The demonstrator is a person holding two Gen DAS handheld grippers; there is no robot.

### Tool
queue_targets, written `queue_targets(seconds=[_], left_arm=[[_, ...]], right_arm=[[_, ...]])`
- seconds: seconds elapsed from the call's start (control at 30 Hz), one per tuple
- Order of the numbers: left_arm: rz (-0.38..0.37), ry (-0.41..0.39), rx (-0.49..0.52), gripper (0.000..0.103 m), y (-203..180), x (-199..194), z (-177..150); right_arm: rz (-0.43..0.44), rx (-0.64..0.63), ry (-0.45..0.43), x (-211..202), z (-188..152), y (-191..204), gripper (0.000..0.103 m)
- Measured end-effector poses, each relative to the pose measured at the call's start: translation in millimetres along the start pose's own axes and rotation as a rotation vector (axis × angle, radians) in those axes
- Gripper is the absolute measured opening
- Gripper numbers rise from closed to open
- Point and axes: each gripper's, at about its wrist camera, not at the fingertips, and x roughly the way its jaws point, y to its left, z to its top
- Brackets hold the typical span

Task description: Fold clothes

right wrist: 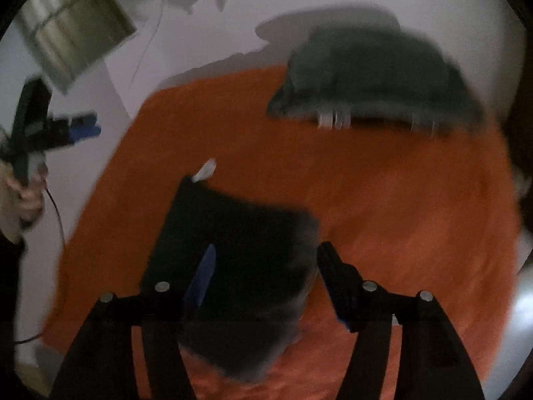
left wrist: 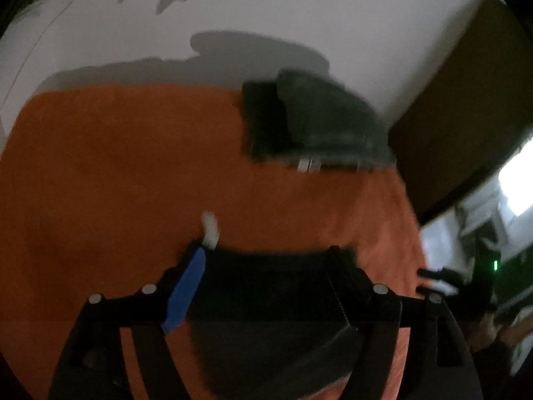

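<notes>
Counted items: one orange cloth is spread out; one black folded garment, bearing one white tag, is laid on it; one dark green pile of clothing is seen at the far edge. Two grippers are counted: left gripper and right gripper.

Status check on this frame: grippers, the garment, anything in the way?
Left gripper and right gripper open, nothing held. Black garment lying folded on orange cloth. Grey pile behind, well apart.
</notes>
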Motion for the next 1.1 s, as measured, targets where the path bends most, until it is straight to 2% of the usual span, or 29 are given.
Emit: queue_targets(seconds=[0.17, 0.27, 0.37, 0.43, 0.47, 0.5, 0.57, 0.6, 0.67, 0.77, 0.83, 0.9, 0.93, 0.97, 1.03, 1.1], left_arm=[[0.003, 0.113, -0.070, 0.076, 40, 45, -121], [-0.042, 0.126, -0.146, 0.076, 51, 57, -178], [-0.090, 0.124, -0.210, 0.076, 58, 69, -218], [-0.107, 0.115, -0.222, 0.075, 60, 73, -229], [-0.109, 0.110, -0.220, 0.075, 60, 72, -232], [-0.104, 0.104, -0.210, 0.075, 59, 65, -234], [-0.098, 0.091, -0.195, 0.075, 59, 54, -237], [-0.096, 0.084, -0.191, 0.075, 60, 48, -238], [-0.096, 0.073, -0.201, 0.075, 68, 39, -236], [-0.084, 0.080, -0.231, 0.075, 82, 36, -238], [-0.086, 0.082, -0.239, 0.075, 86, 35, -239], [-0.092, 0.083, -0.229, 0.075, 86, 36, -238], [-0.089, 0.087, -0.216, 0.075, 83, 39, -234], [-0.086, 0.092, -0.203, 0.075, 80, 43, -231], [-0.079, 0.100, -0.180, 0.075, 74, 52, -223], [-0.075, 0.115, -0.174, 0.075, 70, 66, -215]], right_arm=[[-0.005, 0.156, 0.059, 59, -86, -24, 0.063], [0.056, 0.271, 0.054, 73, -133, -16, 0.063], [0.098, 0.331, 0.037, 78, -157, 0, 0.063], [0.081, 0.317, 0.018, 91, -165, 12, 0.060], [0.053, 0.297, 0.006, 94, -164, 16, 0.039], [0.047, 0.282, -0.009, 94, -163, 20, 0.028], [0.055, 0.277, -0.087, 79, -161, 28, 0.013], [0.045, 0.265, -0.132, 69, -161, 33, 0.012], [0.014, 0.261, -0.188, 58, -167, 35, 0.011], [0.076, 0.452, -0.066, 103, -191, -1, 0.011], [0.141, 0.502, -0.067, 113, -201, -6, 0.012], [0.166, 0.473, -0.085, 108, -198, 5, 0.018], [0.156, 0.459, -0.084, 104, -194, 10, 0.028], [0.123, 0.453, -0.084, 102, -189, 13, 0.031], [0.038, 0.421, -0.146, 84, -174, 22, 0.032], [-0.005, 0.363, -0.211, 72, -158, 36, 0.043]])
